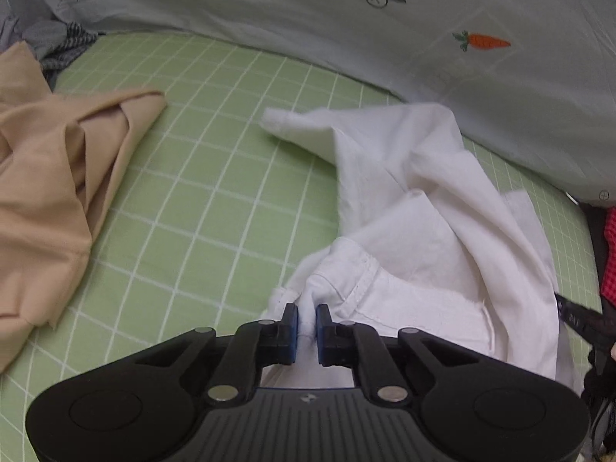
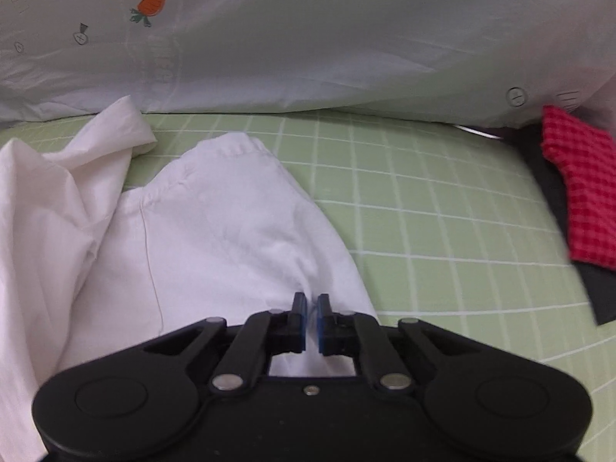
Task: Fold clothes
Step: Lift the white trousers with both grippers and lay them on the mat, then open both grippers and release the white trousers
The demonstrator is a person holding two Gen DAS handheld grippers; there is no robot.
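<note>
While both tools pinched it, a crumpled white cotton garment (image 1: 415,208) lay on a green bedsheet w/ white grid lines (image 1: 200,177), right of a tan cloth (image 1: 57,177). Step, as judged: grasping edges before spreading it flat; next needs a lift & pull apart. Left gripper (image 1: 307,325) was clamped on a bunched seam; right gripper (image 2: 312,321) was closed on a white fold.

Both cameras ride low on their grippers, looking steeply down and forward, close over the white garment (image 1: 408,208) on the green checked sheet (image 1: 215,177). The left wrist view sits at the garment's left side, the right wrist view at its right. Both share the garment (image 2: 215,223), the sheet (image 2: 423,200) and the carrot-print quilt (image 1: 423,38) beyond it (image 2: 308,38).
</note>
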